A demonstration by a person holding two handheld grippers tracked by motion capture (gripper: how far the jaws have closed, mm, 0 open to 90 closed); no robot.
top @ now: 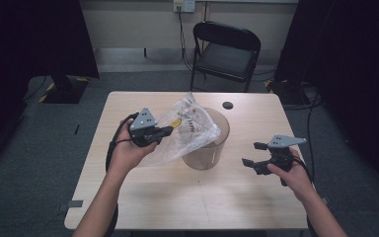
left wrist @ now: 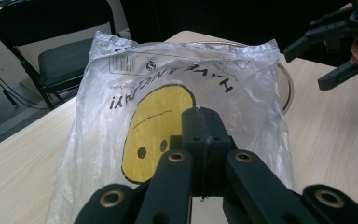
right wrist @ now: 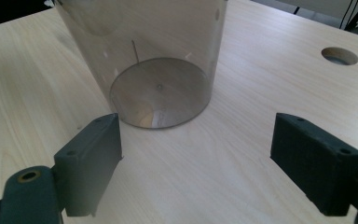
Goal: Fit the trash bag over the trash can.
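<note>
A clear plastic bag [top: 187, 131] printed with a yellow smiley face hangs over the table, tilted against a smoky see-through cylinder bin [top: 212, 148]. My left gripper [top: 170, 131] is shut on the bag's near edge. In the left gripper view the closed jaws [left wrist: 204, 121] pinch the bag [left wrist: 158, 93], and the bin's rim [left wrist: 286, 84] shows behind it. My right gripper [top: 250, 153] hovers open to the right of the bin, holding nothing. In the right gripper view it [right wrist: 200, 140] stands wide, facing the base of the bin [right wrist: 158, 60].
The bin stands mid-table on a light wooden table [top: 187, 202]. A round cable hole [top: 227, 105] lies behind it, also seen as a hole [right wrist: 339, 55] in the right gripper view. A black folding chair [top: 227, 49] stands beyond the far edge.
</note>
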